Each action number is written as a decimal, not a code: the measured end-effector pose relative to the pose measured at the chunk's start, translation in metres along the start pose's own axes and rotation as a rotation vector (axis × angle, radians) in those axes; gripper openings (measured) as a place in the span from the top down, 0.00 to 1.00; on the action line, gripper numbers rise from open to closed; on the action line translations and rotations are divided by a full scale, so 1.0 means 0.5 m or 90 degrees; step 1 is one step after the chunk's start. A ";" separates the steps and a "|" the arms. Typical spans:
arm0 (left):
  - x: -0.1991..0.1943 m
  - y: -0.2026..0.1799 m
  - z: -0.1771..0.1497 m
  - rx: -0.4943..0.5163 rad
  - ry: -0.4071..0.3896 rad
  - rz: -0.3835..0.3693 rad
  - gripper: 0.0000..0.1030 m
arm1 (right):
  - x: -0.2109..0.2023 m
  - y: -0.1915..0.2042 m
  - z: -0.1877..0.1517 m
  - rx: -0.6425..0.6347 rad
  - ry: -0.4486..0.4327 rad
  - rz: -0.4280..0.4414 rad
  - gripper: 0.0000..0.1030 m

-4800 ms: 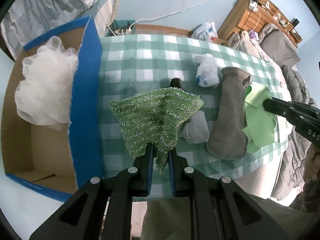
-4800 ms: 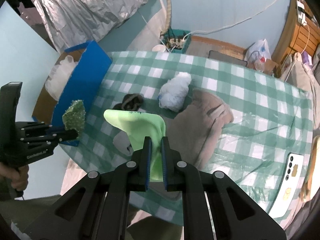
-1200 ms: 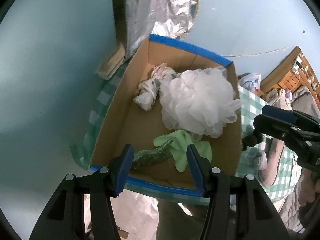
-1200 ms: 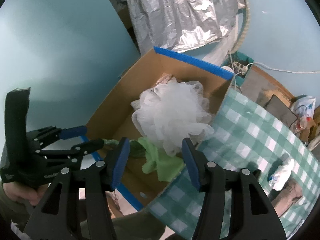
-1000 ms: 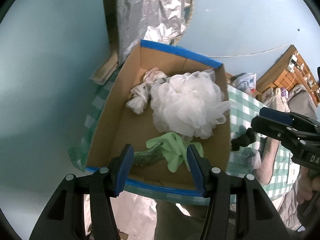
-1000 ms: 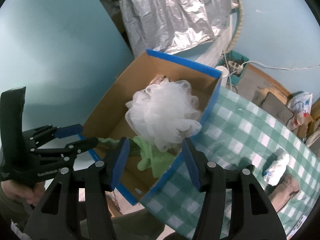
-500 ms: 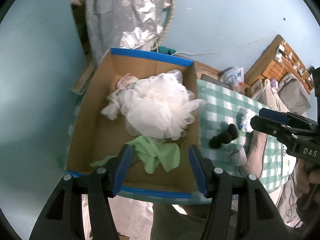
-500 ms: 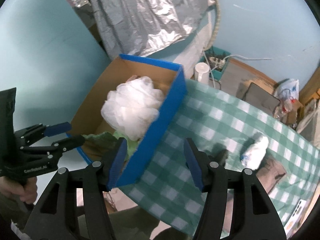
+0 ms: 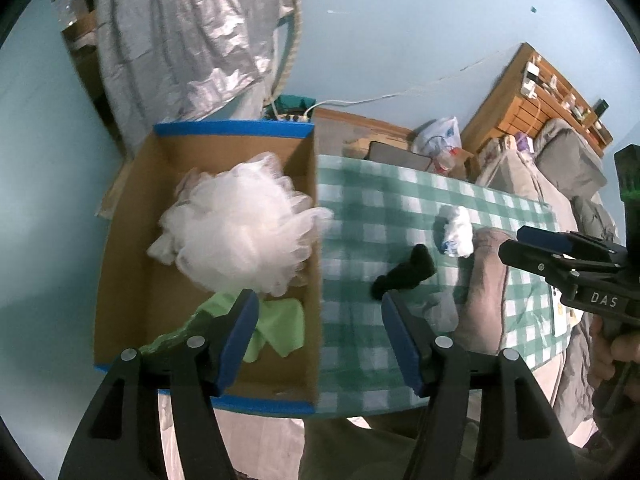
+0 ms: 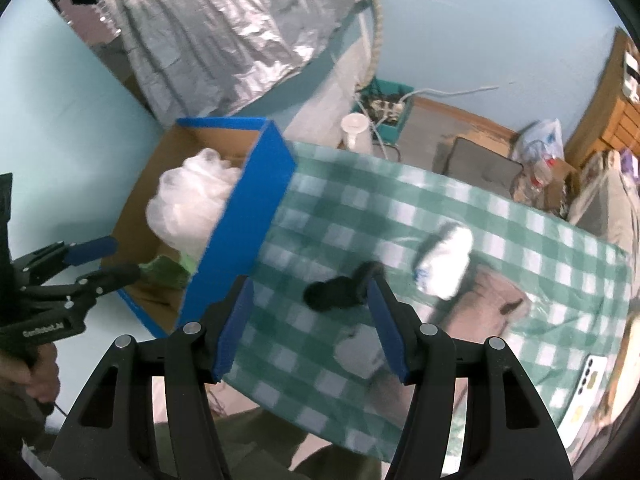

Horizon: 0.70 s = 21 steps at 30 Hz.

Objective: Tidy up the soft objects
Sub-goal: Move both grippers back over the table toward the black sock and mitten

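Both grippers, left (image 9: pixel 316 332) and right (image 10: pixel 308 324), are hanging open and empty; left jaws have been widening. I am aiming for the black sock (image 10: pixel 340 288) on the desk (image 10: pixel 520 240), beside the box (image 9: pixel 312 240), approaching low and squarely.

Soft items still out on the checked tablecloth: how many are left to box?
4: a black rolled sock, a white crumpled bag behind it, a pale grey pouch at the near edge, and a brown-grey cloth beside it. More may hide behind the fingers.
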<state>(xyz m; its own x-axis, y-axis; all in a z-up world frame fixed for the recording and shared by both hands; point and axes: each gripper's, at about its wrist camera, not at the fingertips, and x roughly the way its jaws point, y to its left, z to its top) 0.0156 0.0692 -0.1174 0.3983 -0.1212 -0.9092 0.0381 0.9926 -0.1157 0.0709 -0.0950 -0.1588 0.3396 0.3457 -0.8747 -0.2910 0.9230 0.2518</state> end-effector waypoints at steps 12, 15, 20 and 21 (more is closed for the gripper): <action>0.027 -0.105 0.024 0.047 0.007 -0.020 0.28 | -0.025 -0.128 -0.050 0.066 0.015 -0.038 0.40; 0.037 -0.132 0.030 0.064 0.010 -0.024 0.28 | -0.026 -0.162 -0.064 0.087 0.019 -0.051 0.40; 0.060 -0.171 0.036 0.094 0.022 -0.023 0.25 | -0.022 -0.223 -0.086 0.129 0.032 -0.059 0.40; 0.065 -0.179 0.037 0.100 0.025 -0.022 0.25 | -0.020 -0.235 -0.092 0.138 0.036 -0.059 0.40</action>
<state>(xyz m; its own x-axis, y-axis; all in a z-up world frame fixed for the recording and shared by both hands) 0.0421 -0.0235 -0.1293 0.3582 -0.1534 -0.9209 0.1955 0.9769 -0.0867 0.0606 -0.2148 -0.1984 0.3038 0.2536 -0.9184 -0.0606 0.9671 0.2470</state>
